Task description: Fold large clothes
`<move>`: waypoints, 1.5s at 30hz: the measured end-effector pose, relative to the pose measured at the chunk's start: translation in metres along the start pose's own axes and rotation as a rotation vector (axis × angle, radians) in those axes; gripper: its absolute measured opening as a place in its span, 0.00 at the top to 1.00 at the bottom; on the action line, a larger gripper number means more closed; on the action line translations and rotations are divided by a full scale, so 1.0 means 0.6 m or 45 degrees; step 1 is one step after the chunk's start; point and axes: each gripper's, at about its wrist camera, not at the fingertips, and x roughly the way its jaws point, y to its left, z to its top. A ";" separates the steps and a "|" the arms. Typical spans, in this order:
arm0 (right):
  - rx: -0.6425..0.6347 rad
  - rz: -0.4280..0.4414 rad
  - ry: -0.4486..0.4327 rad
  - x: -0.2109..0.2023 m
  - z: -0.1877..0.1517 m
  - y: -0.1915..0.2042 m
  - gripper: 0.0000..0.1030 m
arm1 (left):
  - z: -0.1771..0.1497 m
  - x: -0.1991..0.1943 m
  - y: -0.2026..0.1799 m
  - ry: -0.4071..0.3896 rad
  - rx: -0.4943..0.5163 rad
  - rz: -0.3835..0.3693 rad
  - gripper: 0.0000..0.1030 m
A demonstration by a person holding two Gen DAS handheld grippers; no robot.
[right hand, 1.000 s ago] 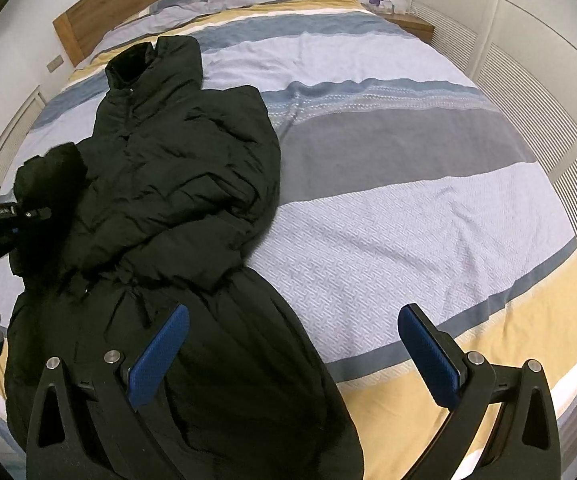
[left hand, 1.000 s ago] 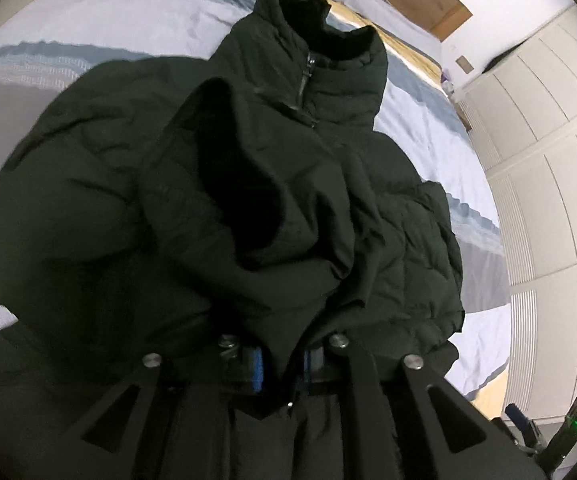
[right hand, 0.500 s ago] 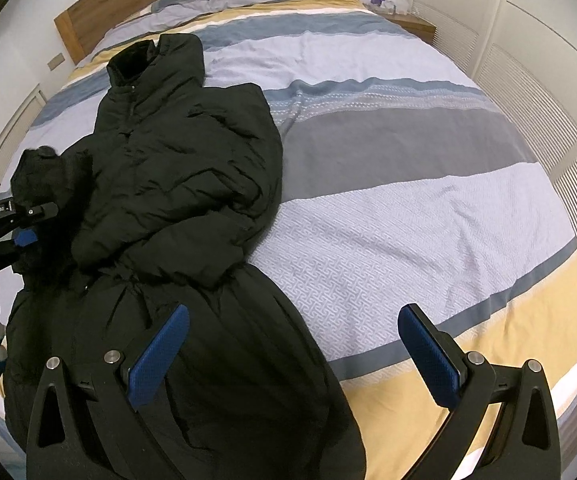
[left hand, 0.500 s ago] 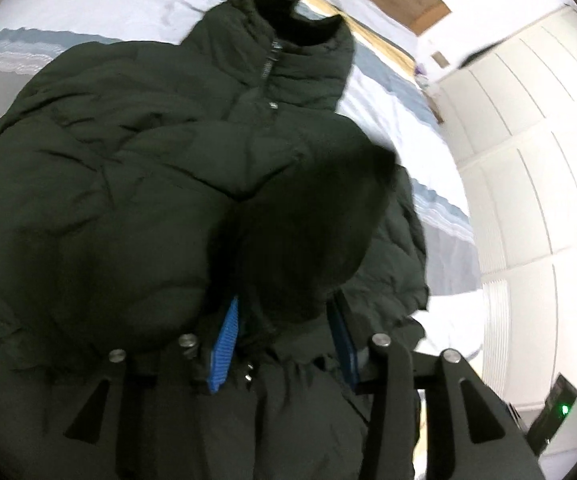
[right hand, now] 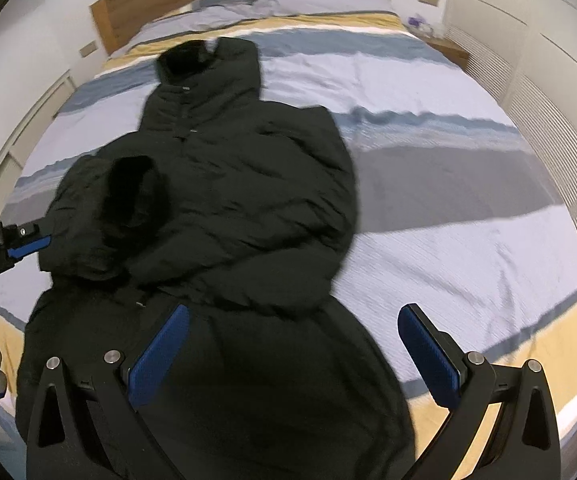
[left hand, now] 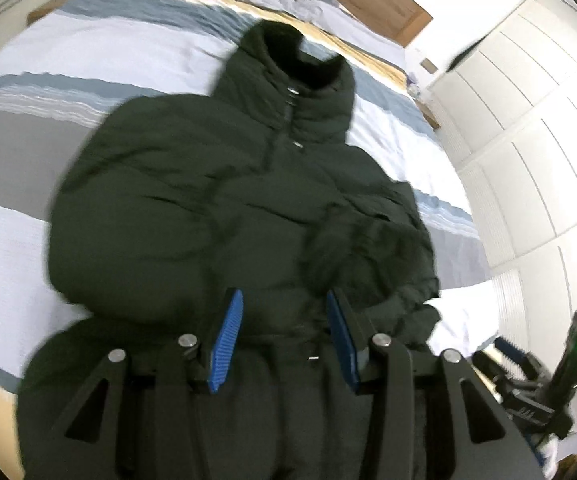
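Released since a second ago: the sleeve (left hand: 352, 240) that the left gripper (left hand: 284, 336) was clamped on now lies across the chest of the dark puffer coat (right hand: 248, 184), just ahead of the pads. Left jaws apart, nothing between them. Right gripper (right hand: 292, 344) jaws wide apart, empty, over the coat's lower half on the striped bed (right hand: 468, 216).
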 end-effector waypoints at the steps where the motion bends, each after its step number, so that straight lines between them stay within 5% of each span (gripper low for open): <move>1: -0.021 0.014 -0.010 -0.002 0.007 0.019 0.01 | 0.001 -0.007 0.011 -0.006 0.000 0.016 0.59; 13: -0.287 0.171 -0.108 -0.010 0.080 0.235 0.01 | 0.013 -0.054 0.139 -0.063 -0.020 0.167 0.59; 23: -0.445 0.193 -0.098 0.067 0.130 0.351 0.01 | 0.044 -0.003 0.167 -0.035 0.041 0.248 0.59; 36: -0.432 0.046 0.083 0.183 0.094 0.289 0.01 | 0.025 0.124 0.164 -0.020 0.128 0.319 0.58; 45: -0.318 0.063 0.167 0.201 0.056 0.224 0.01 | 0.010 0.105 0.177 0.027 0.135 0.267 0.53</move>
